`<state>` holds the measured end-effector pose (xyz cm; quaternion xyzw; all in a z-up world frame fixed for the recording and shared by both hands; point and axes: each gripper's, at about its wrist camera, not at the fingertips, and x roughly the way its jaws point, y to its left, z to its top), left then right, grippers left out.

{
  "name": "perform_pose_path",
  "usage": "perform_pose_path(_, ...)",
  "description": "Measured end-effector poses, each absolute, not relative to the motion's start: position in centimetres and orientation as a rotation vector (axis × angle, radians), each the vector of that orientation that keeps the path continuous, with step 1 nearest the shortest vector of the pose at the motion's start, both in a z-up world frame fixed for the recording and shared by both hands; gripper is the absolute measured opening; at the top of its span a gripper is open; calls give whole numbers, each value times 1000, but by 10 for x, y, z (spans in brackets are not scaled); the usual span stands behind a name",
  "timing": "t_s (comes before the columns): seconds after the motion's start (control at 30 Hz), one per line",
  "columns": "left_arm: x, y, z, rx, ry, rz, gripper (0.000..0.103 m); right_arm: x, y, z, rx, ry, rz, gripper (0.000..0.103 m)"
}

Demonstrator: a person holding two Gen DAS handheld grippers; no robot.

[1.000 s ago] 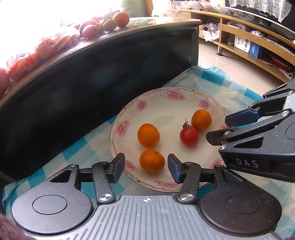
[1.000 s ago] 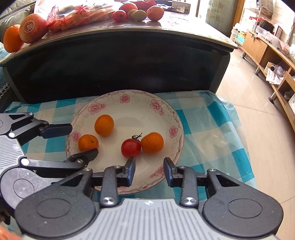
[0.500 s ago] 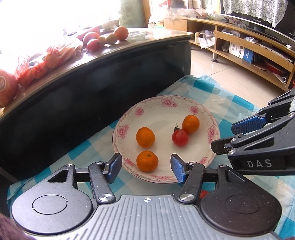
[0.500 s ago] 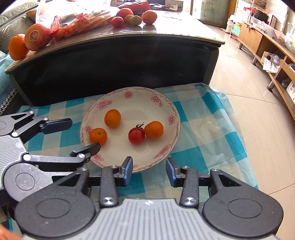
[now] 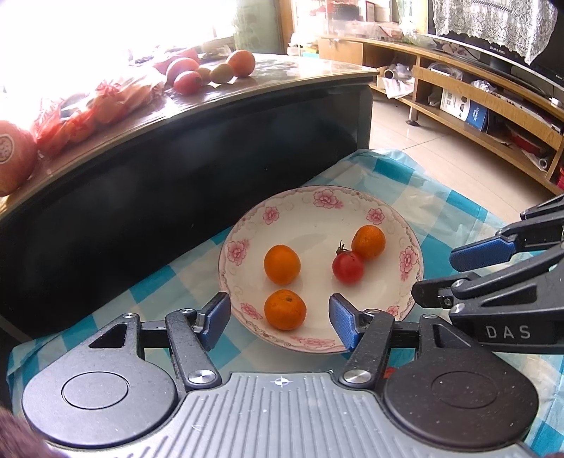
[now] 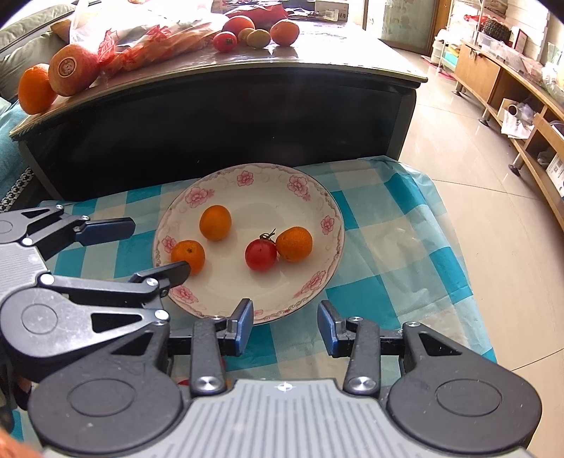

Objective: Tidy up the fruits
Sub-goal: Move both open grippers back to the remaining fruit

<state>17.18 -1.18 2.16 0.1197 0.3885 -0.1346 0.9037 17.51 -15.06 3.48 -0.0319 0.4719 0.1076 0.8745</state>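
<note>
A flower-rimmed white plate [image 5: 409, 260] [image 6: 246, 178] lies on a blue checked cloth. On it are three small oranges [image 5: 282, 264] [image 5: 284, 309] [image 5: 368, 242] and a red tomato [image 5: 348, 266] [image 6: 261, 254] touching the rightmost orange [image 6: 294, 243]. My left gripper [image 5: 280, 319] is open over the plate's near rim, its fingers either side of the nearest orange, above it. My right gripper [image 6: 284, 329] is open and empty, just short of the plate's near edge. Each gripper shows in the other's view, the right gripper [image 5: 444, 274] and the left gripper [image 6: 155, 246].
A dark table [image 6: 229, 105] rises right behind the plate. Its top holds more fruit [image 6: 253, 33], a red-printed bag of oranges [image 6: 148, 42] and two big oranges [image 6: 72, 68]. Tiled floor [image 6: 476, 158] and wooden shelves [image 5: 476, 95] lie to the right.
Both grippers have drawn back and up from the plate, which now looks smaller and farther. Both stay open. The fruit on the plate has not moved.
</note>
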Motion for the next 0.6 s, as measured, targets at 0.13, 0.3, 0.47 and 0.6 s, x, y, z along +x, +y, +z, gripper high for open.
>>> perform_pose_path(0.13,162,-6,23,243,816,-283,69,166,-150,34,-68,988,237,43)
perform_pose_path(0.3,141,6,23,221,849,-295,69,150,-150,29,-68,1010,263,44)
perform_pose_path(0.47,123,11,15,215,898,-316,69,135,-149,22,-73,1030,281,44)
perform_pose_path(0.6,115,10,2,225,939,-329,69,126,-150,19,-65,1044,296,44)
